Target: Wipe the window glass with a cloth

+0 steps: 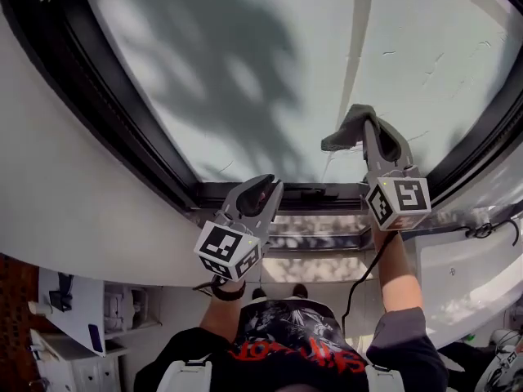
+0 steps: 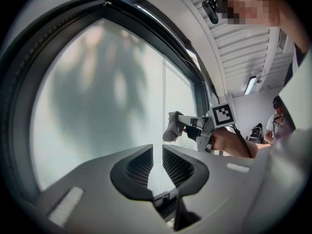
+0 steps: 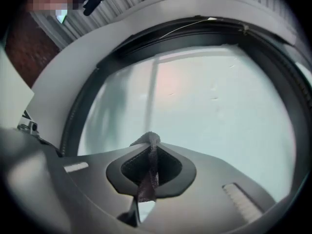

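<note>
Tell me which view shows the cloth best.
Head view: the grey cloth sticks out of the right claw in front of the window glass, its shape plain. The left gripper view shows it small, side-on. The right gripper view shows only a thin strip pinched between the jaws.

The cloth (image 1: 343,135) sits in the right gripper (image 1: 364,121), before the window glass (image 1: 245,72), right of the left gripper (image 1: 265,186).

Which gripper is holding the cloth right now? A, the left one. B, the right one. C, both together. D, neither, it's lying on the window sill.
B: the right gripper is shut on the grey cloth, while the left gripper has its fingers slightly apart with nothing between them.
</note>
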Demonstrator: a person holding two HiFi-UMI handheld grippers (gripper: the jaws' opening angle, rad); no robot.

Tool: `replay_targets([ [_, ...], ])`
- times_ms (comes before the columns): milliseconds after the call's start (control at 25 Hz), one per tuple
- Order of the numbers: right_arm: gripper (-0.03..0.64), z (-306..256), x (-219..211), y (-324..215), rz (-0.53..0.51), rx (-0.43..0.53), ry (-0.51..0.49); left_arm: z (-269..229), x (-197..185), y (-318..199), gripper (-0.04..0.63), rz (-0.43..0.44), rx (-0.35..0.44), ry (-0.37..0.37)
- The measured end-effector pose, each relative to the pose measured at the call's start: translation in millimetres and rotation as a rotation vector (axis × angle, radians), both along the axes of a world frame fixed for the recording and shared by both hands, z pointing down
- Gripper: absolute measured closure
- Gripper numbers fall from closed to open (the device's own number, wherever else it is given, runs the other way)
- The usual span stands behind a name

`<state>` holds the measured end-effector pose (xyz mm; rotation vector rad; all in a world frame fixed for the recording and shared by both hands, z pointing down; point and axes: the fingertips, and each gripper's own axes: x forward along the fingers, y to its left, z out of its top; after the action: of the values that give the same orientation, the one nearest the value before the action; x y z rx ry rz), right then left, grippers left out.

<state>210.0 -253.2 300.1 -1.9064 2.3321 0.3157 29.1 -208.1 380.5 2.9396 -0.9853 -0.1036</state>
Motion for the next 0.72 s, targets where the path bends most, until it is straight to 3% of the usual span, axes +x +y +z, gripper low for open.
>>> replay_targets([
  [160,0.599,12,-130,-27,-0.244,-0.024,0.005,-6,-69,-8,0.557,-0.132,0.012,0.028],
  [360,0.598,28,-273,-53,-0.47,-0.076,0.006,-7,-170,0,0.557,-0.372,0.034,-0.032],
  [440,0.598,41,-317,-66,-0.538,-0.091,0.023,-2,-199,4,0.557,-0.444,0.028,-0.022],
  [560,0.598,61,-354,-92,-0.554,-0.118,0.054,4,-222,7,0.558,-0.499,0.022,-0.009],
  [720,0.598,66,-348,-107,-0.514,-0.123,0.065,7,-223,6,0.557,-0.493,0.01,-0.008],
])
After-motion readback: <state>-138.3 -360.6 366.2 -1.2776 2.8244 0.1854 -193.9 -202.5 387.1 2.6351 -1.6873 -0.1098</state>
